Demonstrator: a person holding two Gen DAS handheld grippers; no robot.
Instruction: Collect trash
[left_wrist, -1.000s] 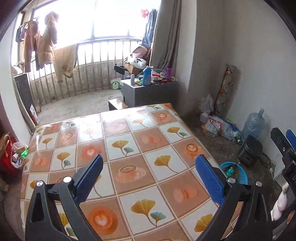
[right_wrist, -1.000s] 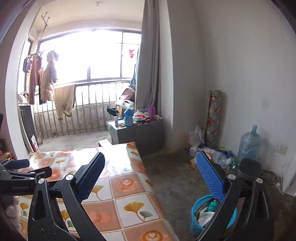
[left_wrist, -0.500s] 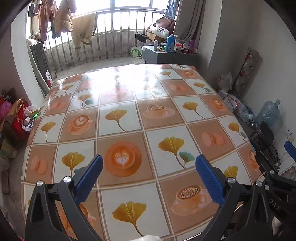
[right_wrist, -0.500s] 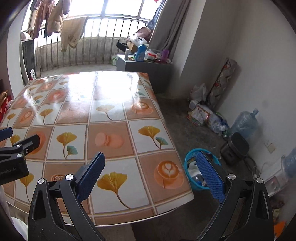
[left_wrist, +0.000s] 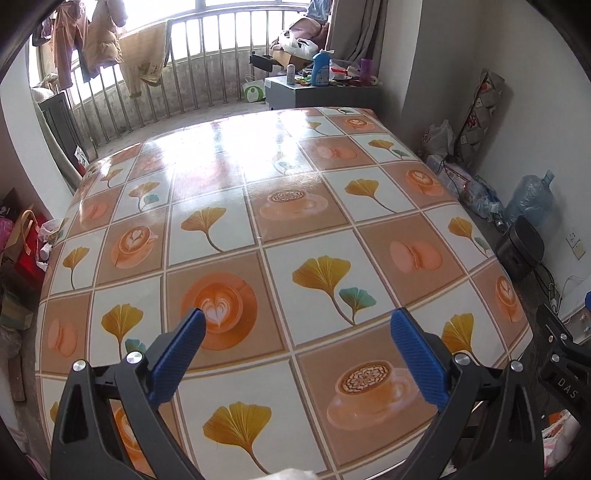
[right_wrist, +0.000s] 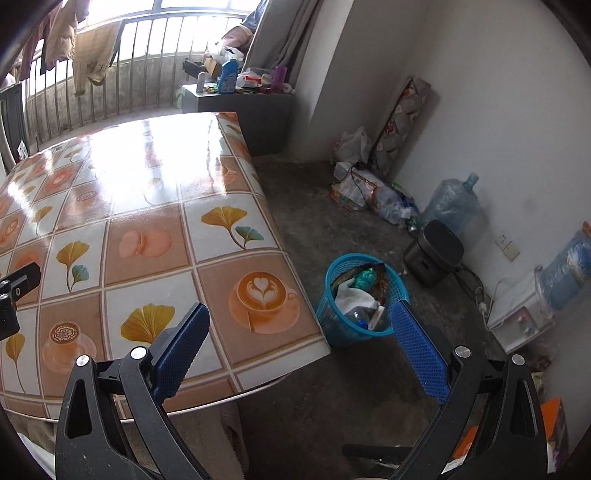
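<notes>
A blue mesh trash basket (right_wrist: 334, 325) stands on the floor beside the table's right edge, holding a white wad, a green wad, wrappers and a plastic bottle. My right gripper (right_wrist: 301, 334) is open and empty, held above the table's front right corner and the basket. My left gripper (left_wrist: 295, 339) is open and empty above the front of the table (left_wrist: 288, 236), whose patterned cloth shows no loose trash. The right gripper's body shows at the right edge of the left wrist view (left_wrist: 561, 354).
A grey cabinet (right_wrist: 236, 110) with bottles stands behind the table by the balcony rail. Along the right wall lie plastic bags (right_wrist: 365, 188), a large water bottle (right_wrist: 450, 203), a black appliance (right_wrist: 434, 253) and cables. Bags sit on the floor left of the table (left_wrist: 22, 236).
Both grippers have tilted downward and pulled back; the table top and the basket now sit fuller in view. Both stay open and empty.
</notes>
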